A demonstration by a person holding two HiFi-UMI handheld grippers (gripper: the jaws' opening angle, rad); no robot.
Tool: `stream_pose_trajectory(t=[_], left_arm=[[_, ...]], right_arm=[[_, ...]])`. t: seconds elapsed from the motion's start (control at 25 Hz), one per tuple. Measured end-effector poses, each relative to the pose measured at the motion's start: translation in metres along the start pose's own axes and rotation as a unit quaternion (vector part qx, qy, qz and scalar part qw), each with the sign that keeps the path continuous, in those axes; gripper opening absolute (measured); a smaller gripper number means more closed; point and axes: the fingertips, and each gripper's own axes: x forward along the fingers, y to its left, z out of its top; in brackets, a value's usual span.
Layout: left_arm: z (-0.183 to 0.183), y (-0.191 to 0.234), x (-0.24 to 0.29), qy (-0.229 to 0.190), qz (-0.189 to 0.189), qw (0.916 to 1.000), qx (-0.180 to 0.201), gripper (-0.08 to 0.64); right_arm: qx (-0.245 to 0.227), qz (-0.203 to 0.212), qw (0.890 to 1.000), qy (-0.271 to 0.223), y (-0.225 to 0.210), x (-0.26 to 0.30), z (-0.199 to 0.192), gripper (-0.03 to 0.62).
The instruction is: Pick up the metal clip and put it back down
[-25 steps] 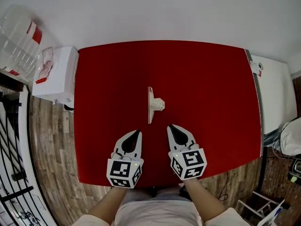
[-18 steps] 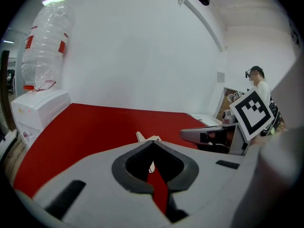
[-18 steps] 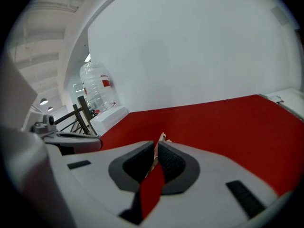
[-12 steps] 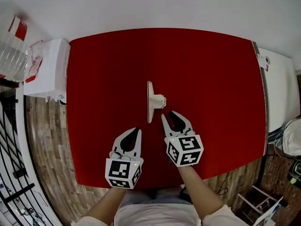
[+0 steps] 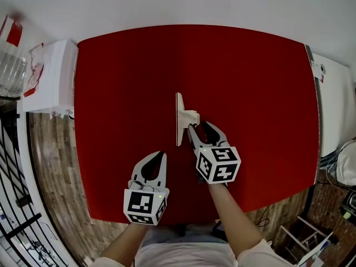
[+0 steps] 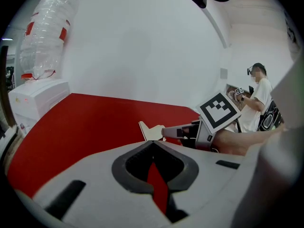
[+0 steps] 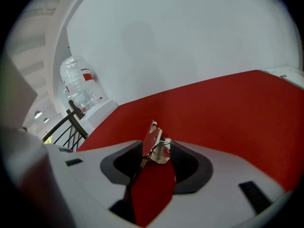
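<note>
The metal clip (image 5: 181, 117) lies in the middle of the red table (image 5: 250, 82), a pale flat plate with a small handle pointing right. My right gripper (image 5: 199, 128) is just in front of it and its jaws are opening. In the right gripper view the clip (image 7: 153, 137) sits between the jaw tips of the right gripper (image 7: 159, 148), and the pads do not press on it. My left gripper (image 5: 158, 156) hovers nearer the front edge, shut and empty. The left gripper view shows the clip (image 6: 151, 129) ahead, beyond the left gripper's (image 6: 153, 144) closed tips.
A white box (image 5: 47, 77) and a clear water bottle (image 5: 11, 54) stand off the table's left edge. A white cabinet (image 5: 336, 104) is at the right. A black railing (image 5: 14, 204) runs along the wooden floor at left. A person (image 6: 259, 99) stands far off.
My right gripper has moved forward and left up to the clip, and its jaws have gone from shut to wide apart. The left gripper has stayed where it was.
</note>
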Motion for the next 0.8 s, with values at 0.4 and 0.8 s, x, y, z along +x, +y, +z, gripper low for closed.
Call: stream_pose_trajectory(t=[0.4, 0.8], left_arm=[[-0.011, 0.018, 0.008, 0.009, 0.01, 0.9998, -0.014, 0.006], [-0.011, 0.019, 0.009, 0.009, 0.014, 0.9997, -0.016, 0.006]], right_arm=[[0.011, 0.002, 1.0, 0.006, 0.003, 0.021, 0.002, 0.153], [0.061, 0.058, 0.996, -0.006, 0.018, 0.024, 0.013, 0.028]])
